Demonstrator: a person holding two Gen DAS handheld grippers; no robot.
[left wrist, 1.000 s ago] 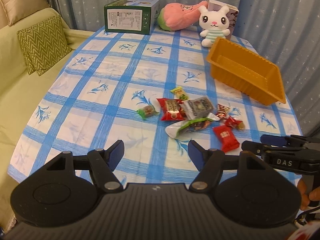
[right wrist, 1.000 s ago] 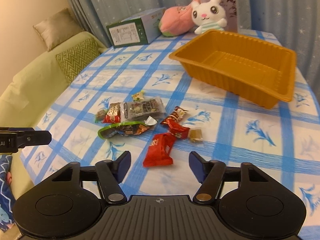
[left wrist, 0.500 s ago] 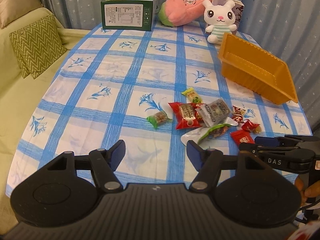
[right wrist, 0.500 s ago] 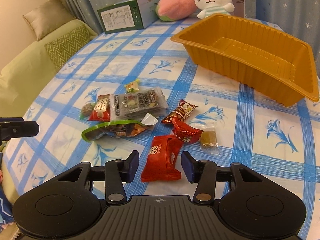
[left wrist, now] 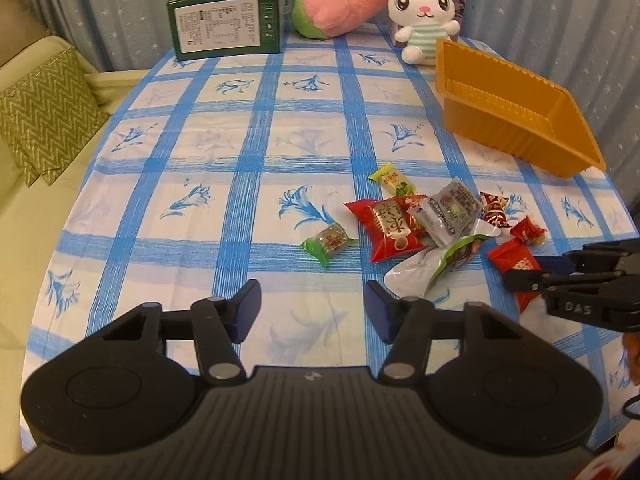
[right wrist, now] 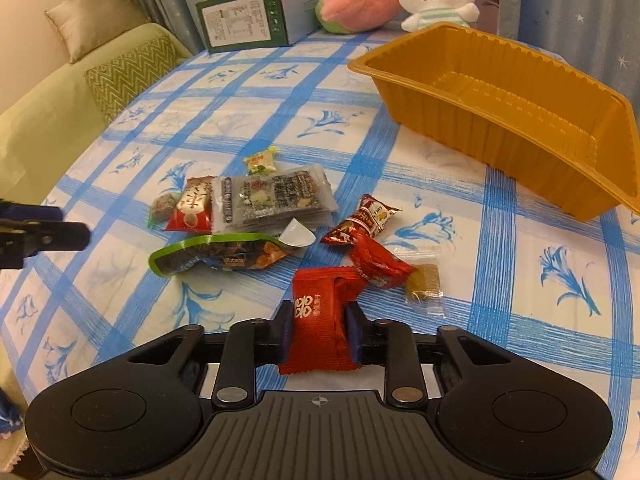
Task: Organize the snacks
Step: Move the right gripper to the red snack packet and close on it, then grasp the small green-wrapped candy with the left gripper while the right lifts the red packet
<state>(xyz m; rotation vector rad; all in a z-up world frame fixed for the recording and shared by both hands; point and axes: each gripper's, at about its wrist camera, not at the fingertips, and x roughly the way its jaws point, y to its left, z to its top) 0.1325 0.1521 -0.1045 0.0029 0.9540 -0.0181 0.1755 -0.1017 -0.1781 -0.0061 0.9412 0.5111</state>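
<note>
The right gripper (right wrist: 318,330), open around the red packet (right wrist: 320,320) a second ago, is shown closing onto it on the tablecloth (right wrist: 240,120) before the empty orange tray (right wrist: 520,120), while the left gripper (left wrist: 312,310), narrowing, holds nothing.

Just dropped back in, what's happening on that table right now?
A person is sorting snacks with two handheld grippers. The right gripper is closing its jaws on a flat red foil snack packet at the near edge of the pile. The left gripper hovers over bare blue-checked tablecloth, jaws closing on nothing, short of the small green-wrapped candy. The orange plastic tray holds nothing yet.
</note>
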